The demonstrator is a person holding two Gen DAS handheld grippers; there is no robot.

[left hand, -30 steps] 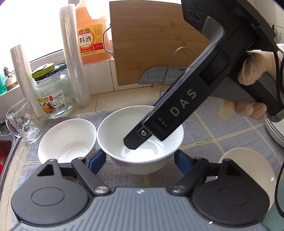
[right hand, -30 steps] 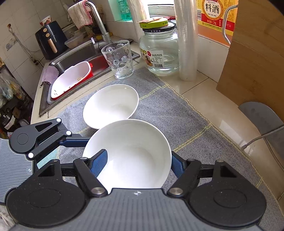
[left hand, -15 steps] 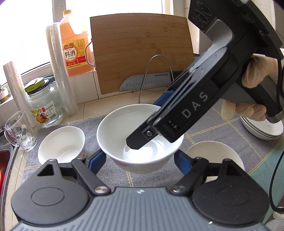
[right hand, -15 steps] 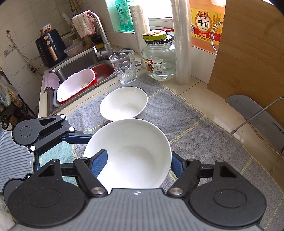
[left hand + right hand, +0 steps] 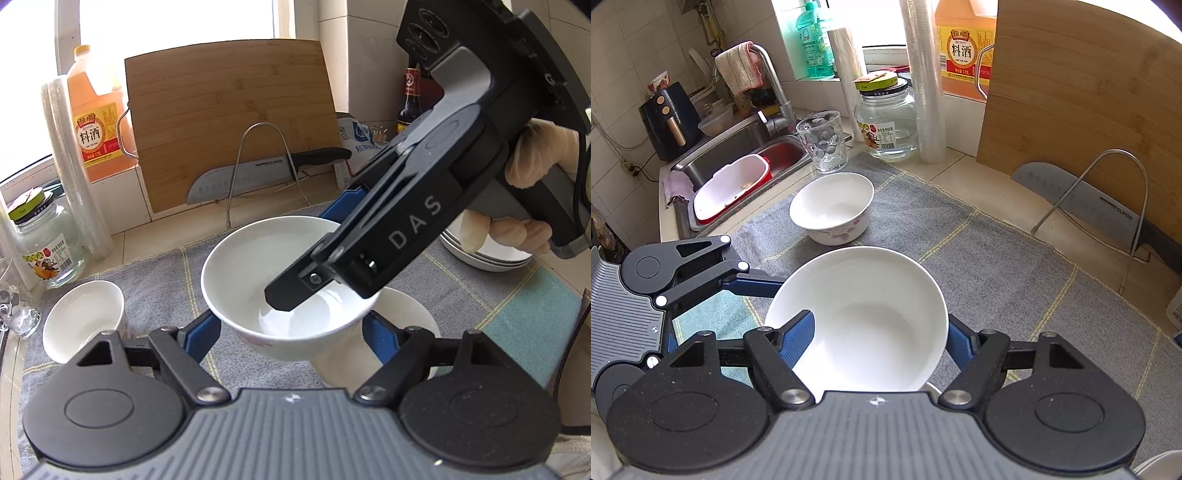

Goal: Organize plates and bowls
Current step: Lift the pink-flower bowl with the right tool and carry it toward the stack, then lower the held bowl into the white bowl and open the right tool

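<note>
A large white bowl hangs above the grey mat, held from both sides. My left gripper is shut on its near wall. My right gripper is shut on its rim and also shows in the left wrist view, reaching in from the right. The same bowl fills the right wrist view. Directly under it sits another white bowl, mostly hidden. A third white bowl, with pink flowers on its side, sits left on the mat. A stack of plates lies at the right.
A cutting board leans on the back wall behind a knife in a wire stand. A glass jar, a cling-film roll, an oil jug and a tumbler stand at the left. The sink holds a red-rimmed tub.
Both grippers have lifted the large bowl and carried it right, away from the flowered bowl. It now hangs over the other bowl on the mat.
</note>
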